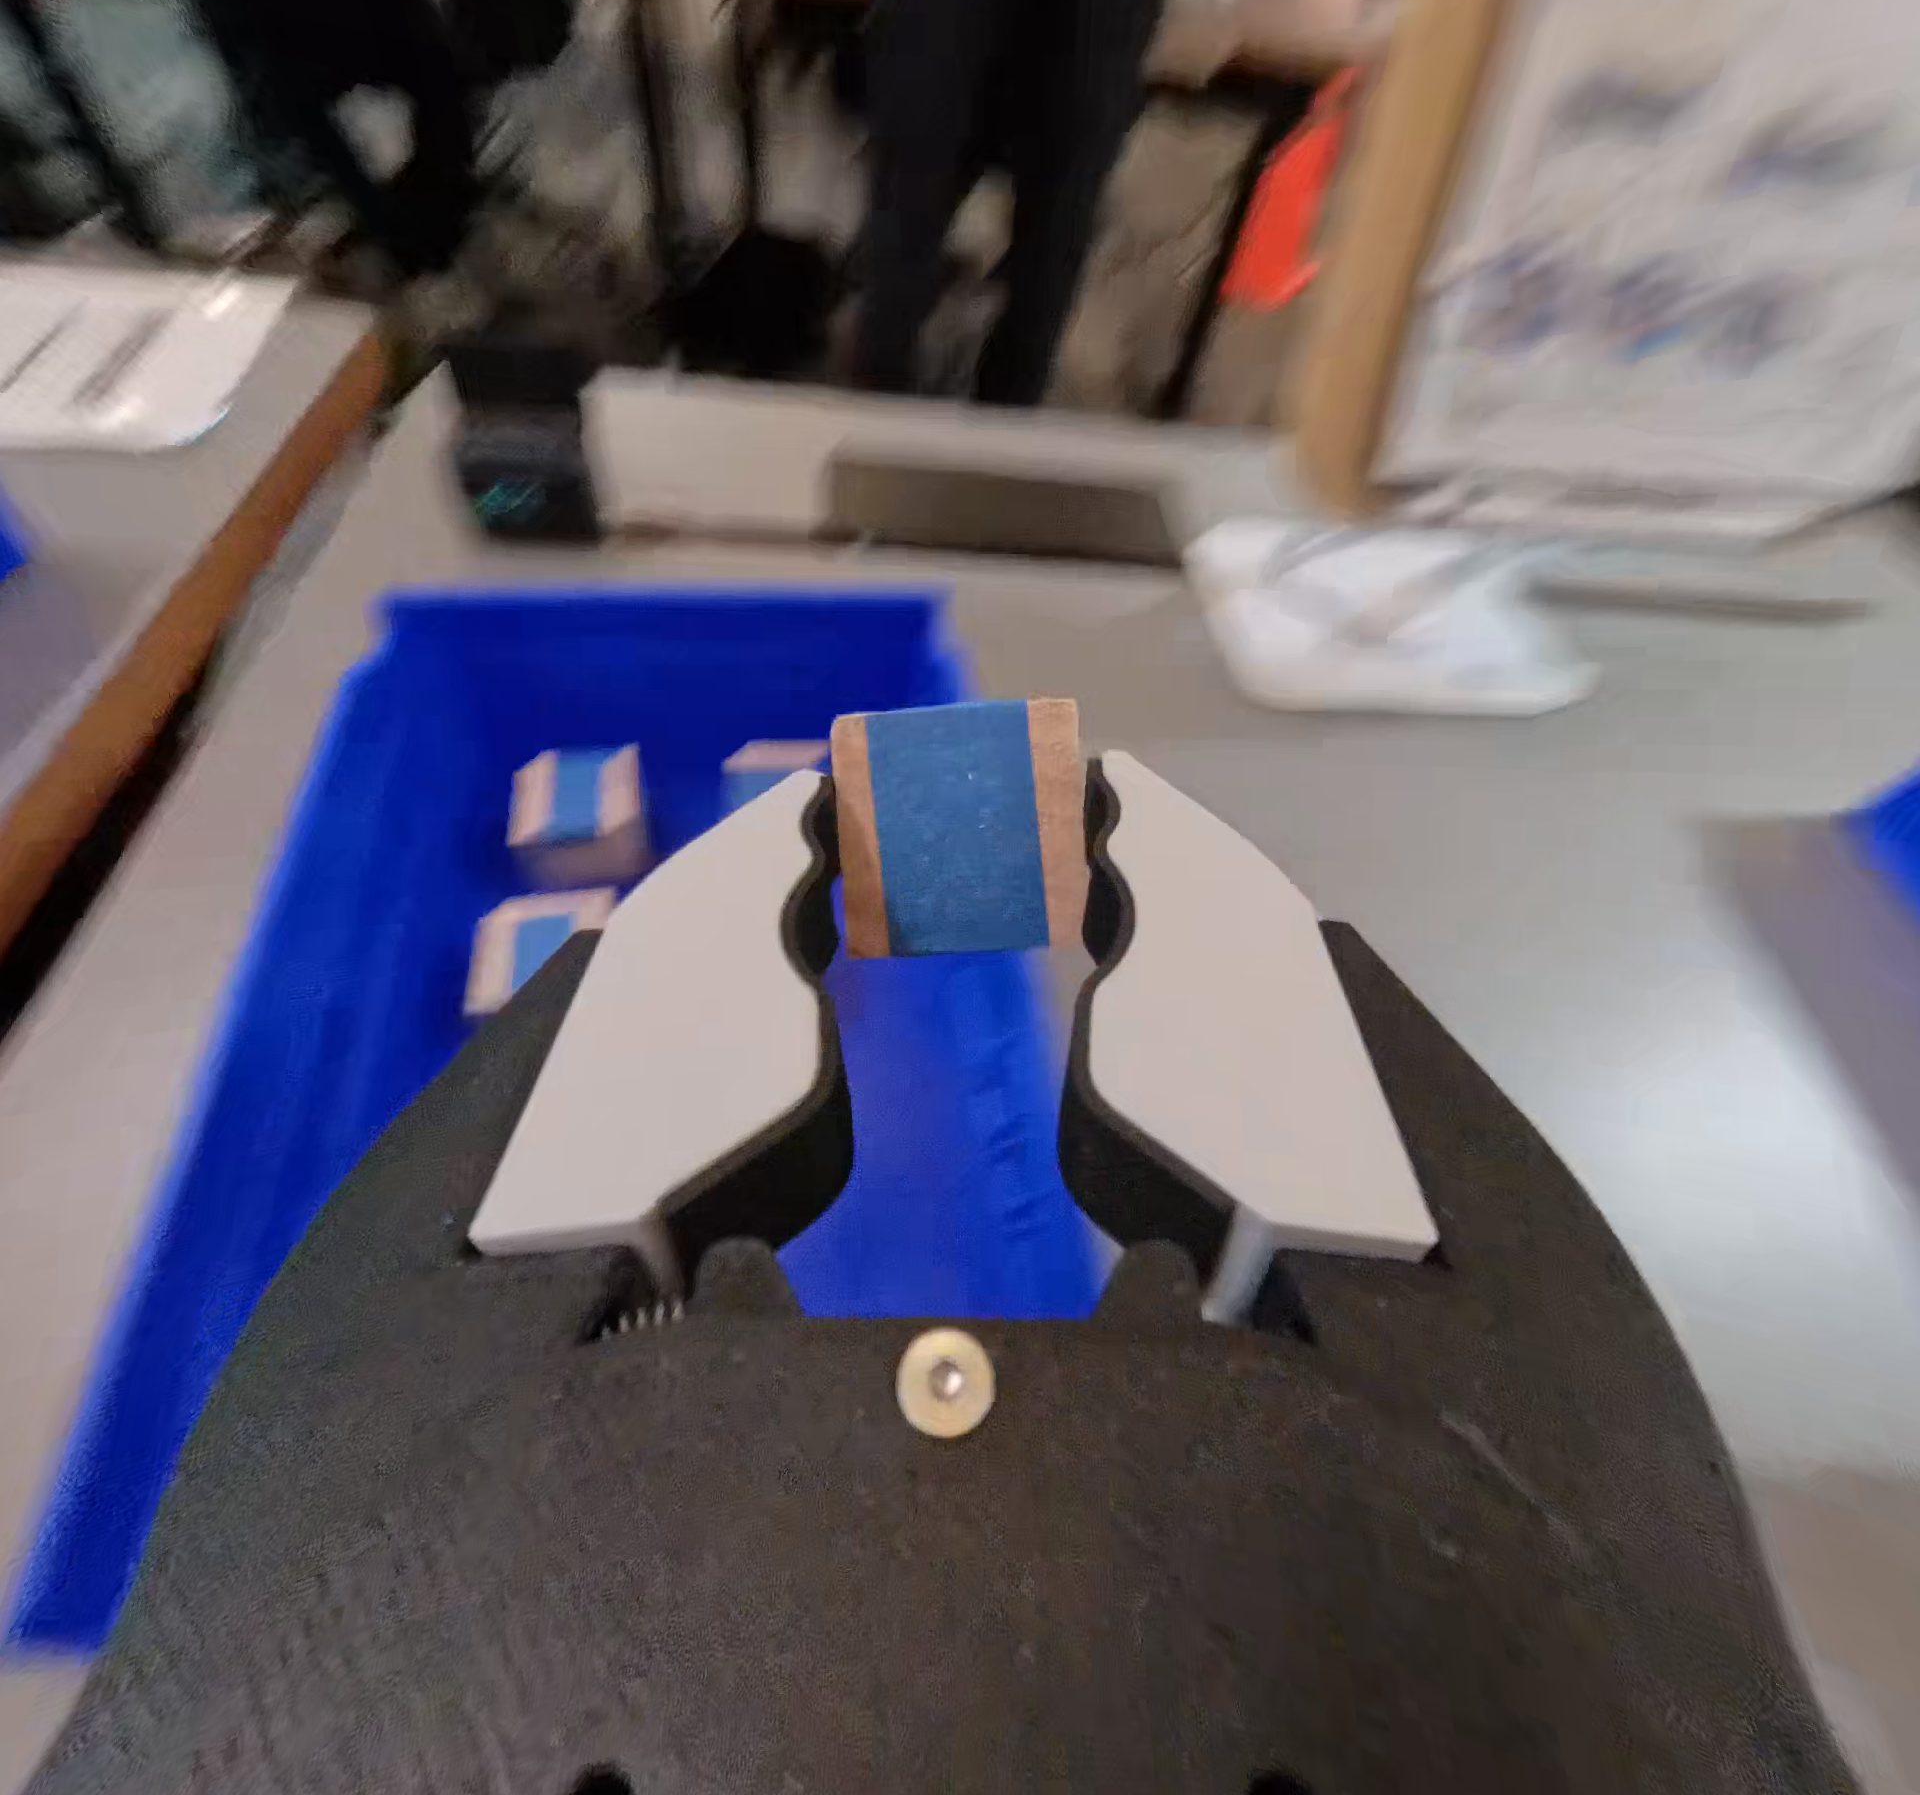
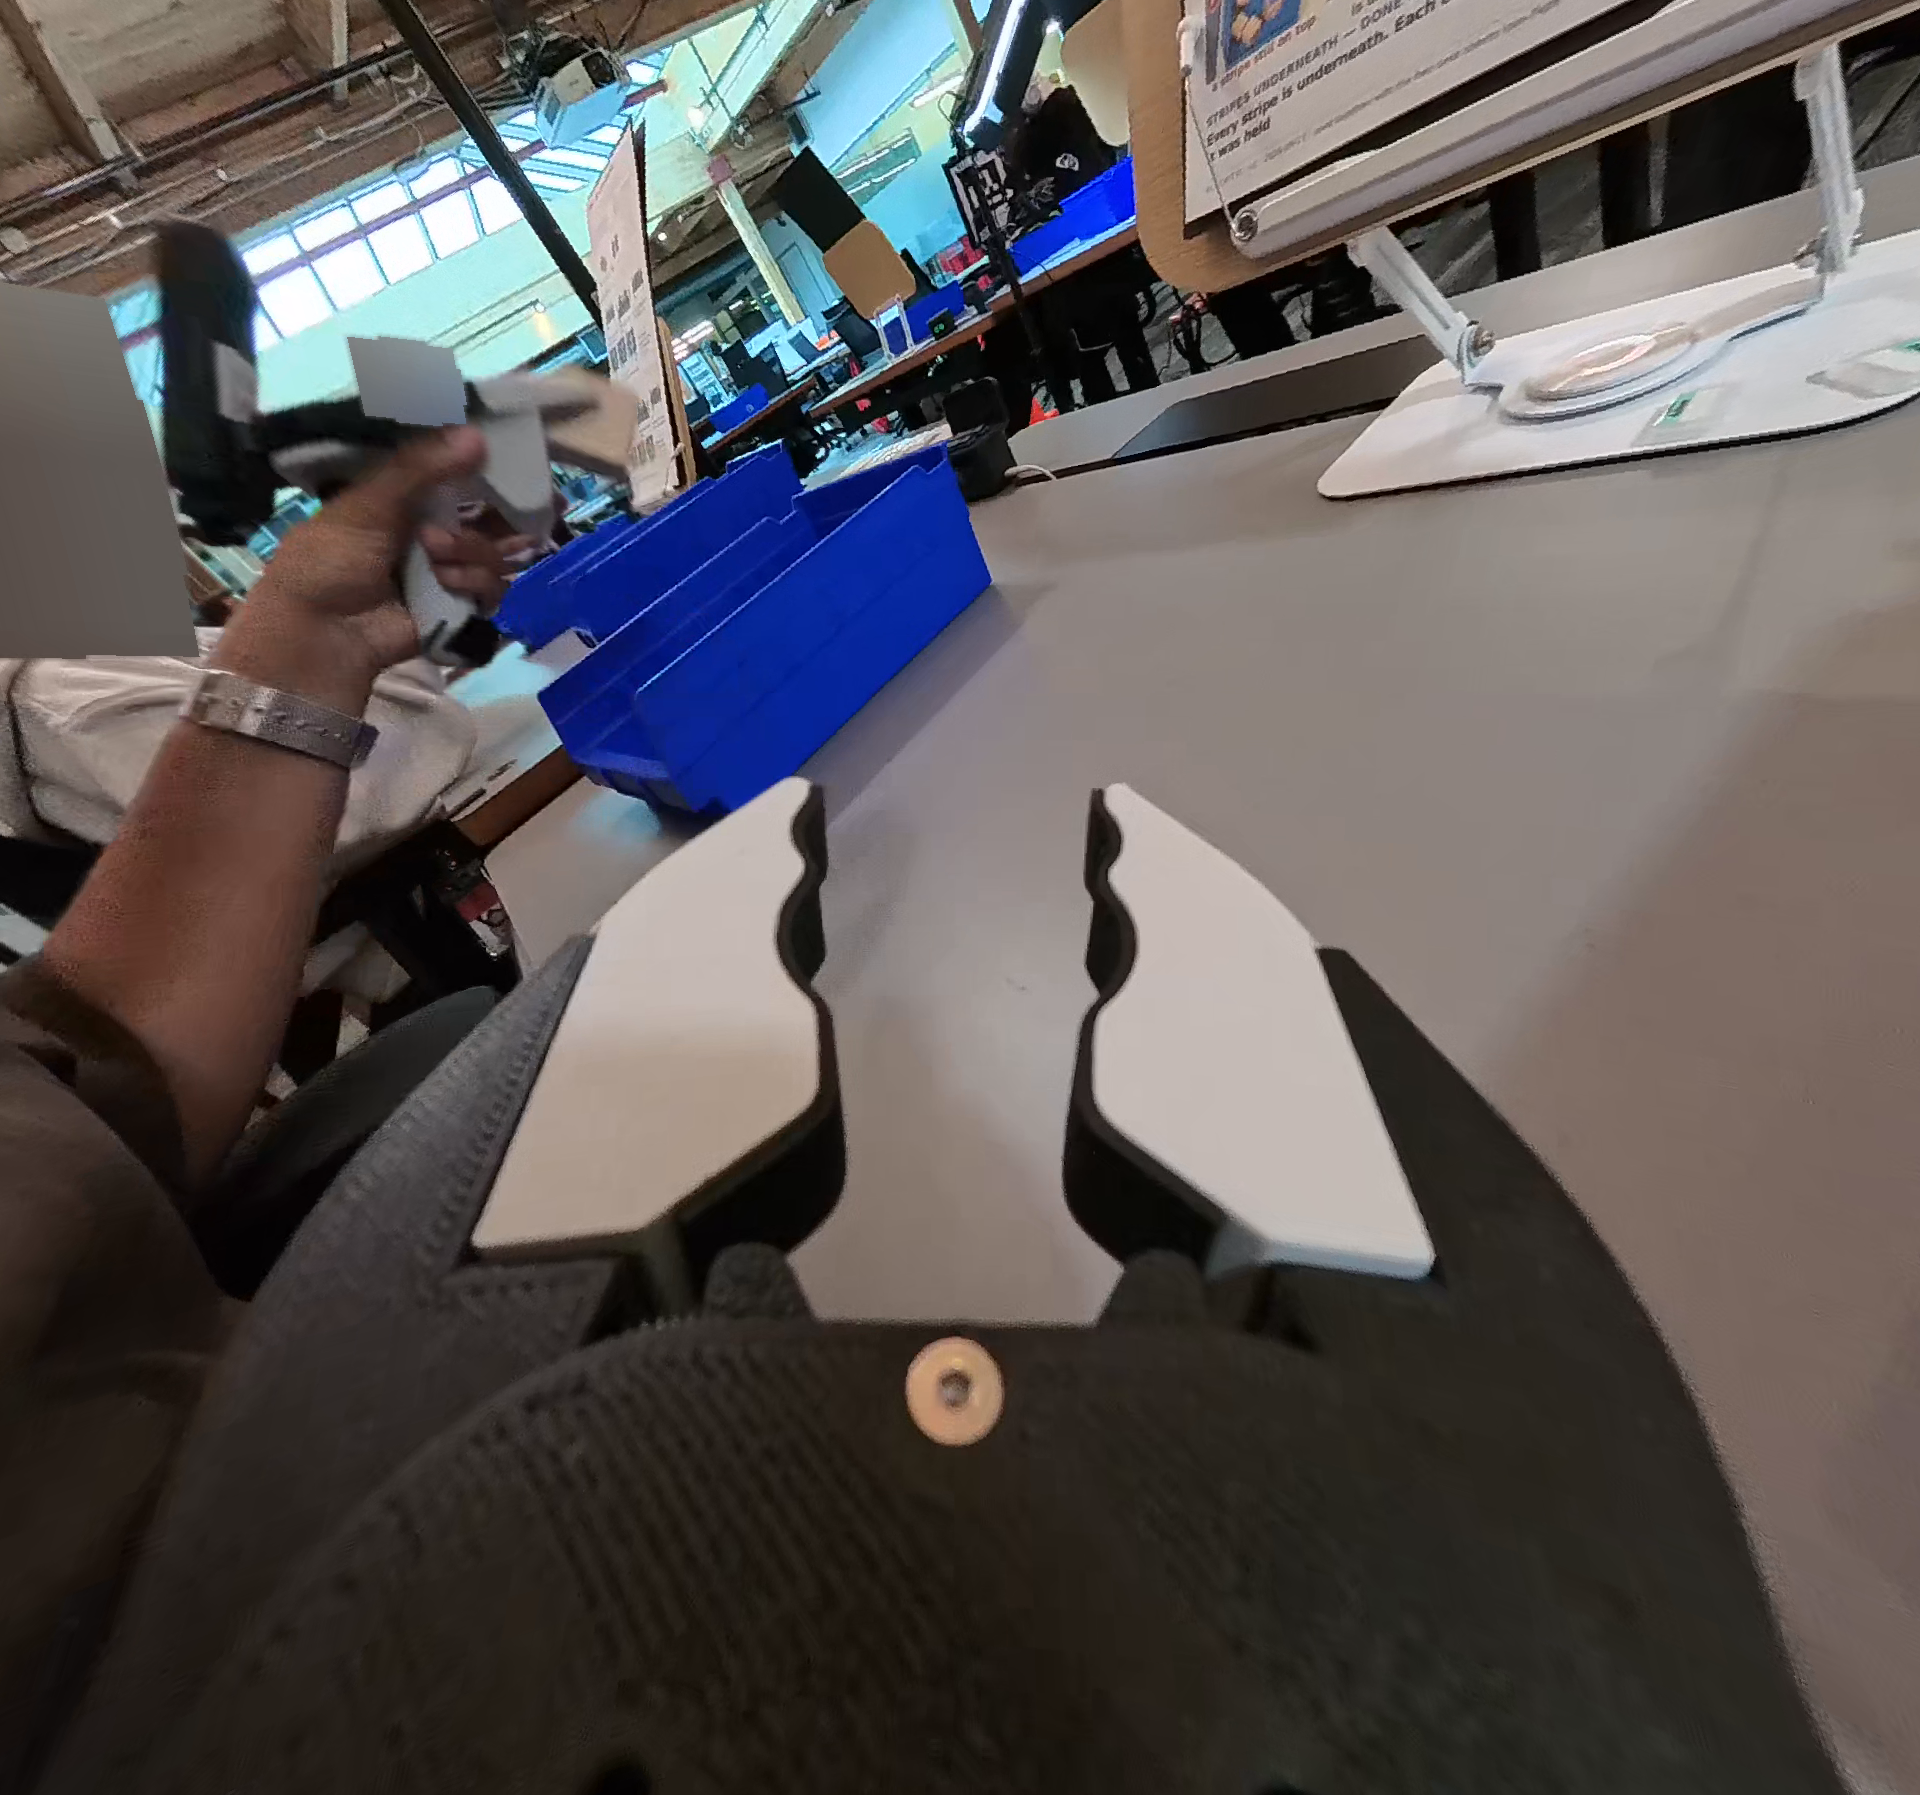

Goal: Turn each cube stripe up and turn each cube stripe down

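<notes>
One cube [image 1: 956, 831] gripped left, right gripper [image 2: 951, 841] empty

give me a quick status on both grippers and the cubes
Left gripper shut on striped cube, above blue bin. Right gripper open, empty. Nothing in the way.

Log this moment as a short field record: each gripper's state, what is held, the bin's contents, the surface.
left gripper: shut on wooden cube with blue stripe, held above the bin, stripe facing the camera
right gripper: open, empty, low over the grey table
blue plastic bin: at least three striped cubes inside, blurred
blur: left wrist view smeared
</notes>
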Demonstrator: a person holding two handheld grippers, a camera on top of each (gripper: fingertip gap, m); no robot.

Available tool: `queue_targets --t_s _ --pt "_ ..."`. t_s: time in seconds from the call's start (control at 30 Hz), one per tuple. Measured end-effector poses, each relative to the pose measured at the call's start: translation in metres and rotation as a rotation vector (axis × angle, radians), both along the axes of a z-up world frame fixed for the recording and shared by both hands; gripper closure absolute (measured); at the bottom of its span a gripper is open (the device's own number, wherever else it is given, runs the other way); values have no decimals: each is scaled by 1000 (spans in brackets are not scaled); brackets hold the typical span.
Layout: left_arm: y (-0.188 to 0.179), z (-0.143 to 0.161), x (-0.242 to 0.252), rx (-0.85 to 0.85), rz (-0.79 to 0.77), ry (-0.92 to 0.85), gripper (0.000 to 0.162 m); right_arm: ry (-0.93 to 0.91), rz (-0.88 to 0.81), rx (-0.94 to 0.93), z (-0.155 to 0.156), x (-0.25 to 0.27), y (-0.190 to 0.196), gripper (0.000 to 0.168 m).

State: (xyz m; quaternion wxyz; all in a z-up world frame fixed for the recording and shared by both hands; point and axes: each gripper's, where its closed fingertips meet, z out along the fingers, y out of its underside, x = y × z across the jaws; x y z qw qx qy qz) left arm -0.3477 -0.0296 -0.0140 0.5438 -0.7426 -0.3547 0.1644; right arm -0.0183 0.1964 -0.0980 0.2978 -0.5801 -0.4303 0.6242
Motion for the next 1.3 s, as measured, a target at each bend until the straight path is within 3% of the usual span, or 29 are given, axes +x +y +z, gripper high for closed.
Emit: queue_targets --t_s 0.07,0.13,0.27,0.37,0.43,0.57,0.7,0.77,0.93,1.03,1.1,1.2,1.3 --pt "37 39 45 168 -198 35 116 -1 19 -13 -1 -2 -3 119" --pt "71 53 94 253 -410 36 116 1 36 -24 -1 -3 -7 116" --pt "125 41 176 409 -745 -55 116 67 84 -8 14 -2 -20 112" --pt "154 17 236 548 -1022 -150 116 132 169 -108 27 1 -34 111" --pt "167 -1 265 645 -1113 -269 116 149 221 -189 31 2 -40 109" --pt "180 -17 301 793 -1203 -515 117 188 261 -254 38 4 -45 105" --pt "184 -28 329 750 -1283 -530 117 215 273 -254 42 5 -50 105" --pt "185 -32 339 747 -1292 -527 117 201 287 -234 39 5 -54 124" --pt "181 -26 343 792 -1314 -546 117 227 279 -170 44 7 -54 124" --pt "183 -29 335 769 -1245 -517 111 264 247 -160 51 10 -43 124" --pt "185 -30 322 774 -1177 -510 107 292 184 -86 63 16 -18 125" --pt "185 -36 310 760 -1137 -525 107 250 -29 29 90 29 64 125" --pt "185 -40 312 736 -1153 -519 113 -113 -182 74 75 33 157 125"
